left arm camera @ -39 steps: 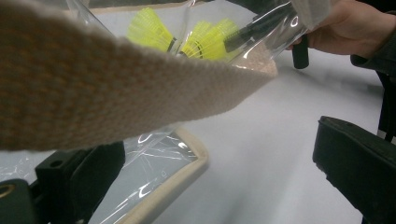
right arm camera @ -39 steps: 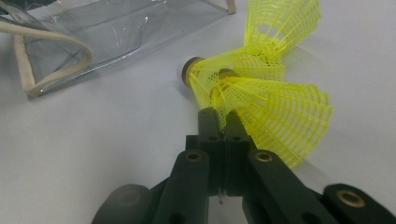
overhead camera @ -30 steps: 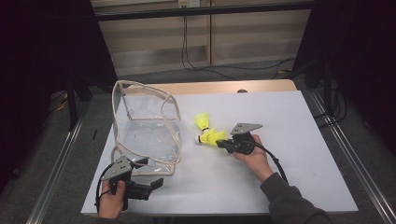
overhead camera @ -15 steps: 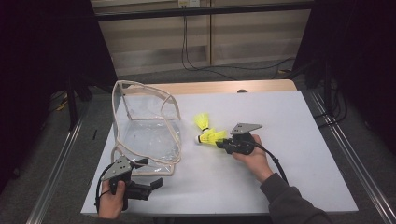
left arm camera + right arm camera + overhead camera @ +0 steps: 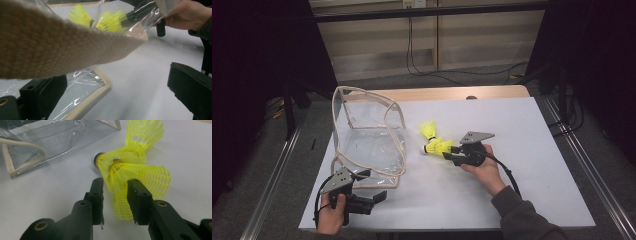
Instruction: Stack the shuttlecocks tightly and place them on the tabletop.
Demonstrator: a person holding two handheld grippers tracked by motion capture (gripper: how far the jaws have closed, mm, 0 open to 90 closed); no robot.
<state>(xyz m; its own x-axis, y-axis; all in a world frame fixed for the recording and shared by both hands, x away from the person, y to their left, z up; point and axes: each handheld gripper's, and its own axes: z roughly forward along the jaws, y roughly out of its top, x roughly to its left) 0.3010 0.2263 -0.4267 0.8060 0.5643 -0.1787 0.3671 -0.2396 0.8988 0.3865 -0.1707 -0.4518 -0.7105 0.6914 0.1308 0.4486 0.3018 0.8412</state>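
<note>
Since the earlier frame, the right gripper (image 5: 115,195) has just been opening its jaws; the yellow skirt of a shuttlecock (image 5: 130,195) sits between them, the pads just clear of it. Both hands hold position. Three stacked yellow shuttlecocks (image 5: 438,146) lie on the white table (image 5: 537,150), just right of the clear plastic bag (image 5: 367,137). The left gripper (image 5: 374,197) rests at the bag's near corner, jaws spread; the bag's woven beige strap (image 5: 50,45) crosses its camera, obstructing the shuttlecocks behind it.
</note>
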